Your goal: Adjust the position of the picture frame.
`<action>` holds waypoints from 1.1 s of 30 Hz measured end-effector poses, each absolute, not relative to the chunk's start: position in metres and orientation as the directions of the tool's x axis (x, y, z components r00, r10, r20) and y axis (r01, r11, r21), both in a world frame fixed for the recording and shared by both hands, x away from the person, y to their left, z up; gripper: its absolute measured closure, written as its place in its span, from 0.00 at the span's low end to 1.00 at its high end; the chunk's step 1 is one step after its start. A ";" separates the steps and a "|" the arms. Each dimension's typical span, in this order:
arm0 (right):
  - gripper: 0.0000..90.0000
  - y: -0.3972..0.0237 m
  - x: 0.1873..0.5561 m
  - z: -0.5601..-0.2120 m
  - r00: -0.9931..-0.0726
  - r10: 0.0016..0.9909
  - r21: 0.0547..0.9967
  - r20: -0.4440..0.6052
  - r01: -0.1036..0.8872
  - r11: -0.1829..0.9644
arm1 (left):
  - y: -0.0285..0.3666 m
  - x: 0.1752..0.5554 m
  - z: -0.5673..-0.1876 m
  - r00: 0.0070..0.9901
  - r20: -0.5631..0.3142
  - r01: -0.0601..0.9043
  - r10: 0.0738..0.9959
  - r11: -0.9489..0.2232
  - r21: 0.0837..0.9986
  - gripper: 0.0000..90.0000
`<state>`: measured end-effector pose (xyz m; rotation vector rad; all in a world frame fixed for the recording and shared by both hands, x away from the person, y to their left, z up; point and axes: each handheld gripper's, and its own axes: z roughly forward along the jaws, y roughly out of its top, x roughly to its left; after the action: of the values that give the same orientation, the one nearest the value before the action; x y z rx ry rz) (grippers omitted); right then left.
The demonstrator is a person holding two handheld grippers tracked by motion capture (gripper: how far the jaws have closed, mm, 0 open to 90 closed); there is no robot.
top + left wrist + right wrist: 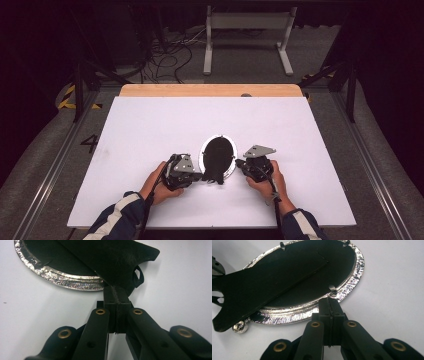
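An oval silver picture frame [202, 156] lies face down on the white board, its black back [332, 267] up. A black easel stand [215, 174] lies across that back and juts past the near rim [67, 281]. My left gripper [200, 175] is shut, and its tips [117, 290] sit at the edge of the stand's wide foot [112, 260], beside a small black strap loop [139, 277]. My right gripper [239, 163] is shut too. Its tips [329, 302] rest against the silver rim [352, 282] just below a small metal tab [333, 290]. Nothing shows between either pair of jaws.
The white board [150, 130] covers the table, with a strip of wood [210, 90] at its far edge. Beyond it are a white stand's legs [247, 30] and floor cables [165, 55]. A small silver knob [240, 327] sits at the frame's rim under the stand.
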<state>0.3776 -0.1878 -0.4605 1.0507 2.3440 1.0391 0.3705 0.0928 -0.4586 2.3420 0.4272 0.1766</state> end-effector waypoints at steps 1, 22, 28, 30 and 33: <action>1.00 -0.187 0.378 -0.460 -0.655 0.755 0.749 -0.037 0.481 0.455 | 0.092 0.370 -0.459 0.933 0.005 0.255 0.359 -0.672 0.695 1.00; 1.00 -0.186 0.381 -0.461 -0.640 0.766 0.754 -0.057 0.476 0.454 | 0.086 0.374 -0.462 0.927 0.006 0.259 0.374 -0.655 0.709 1.00; 1.00 -0.186 0.379 -0.461 -0.643 0.763 0.753 -0.064 0.470 0.460 | 0.086 0.373 -0.462 0.928 0.012 0.254 0.371 -0.657 0.710 1.00; 0.99 -0.186 0.378 -0.461 -0.645 0.762 0.752 -0.061 0.473 0.460 | 0.086 0.373 -0.461 0.929 0.024 0.246 0.369 -0.666 0.704 0.97; 1.00 -0.185 0.375 -0.458 -0.651 0.756 0.755 -0.068 0.462 0.466 | 0.089 0.373 -0.457 0.936 0.052 0.214 0.348 -0.680 0.701 0.90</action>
<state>0.3751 -0.1854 -0.4581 1.0218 2.3242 1.0195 0.3735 0.0888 -0.4573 2.3407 0.3948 0.2329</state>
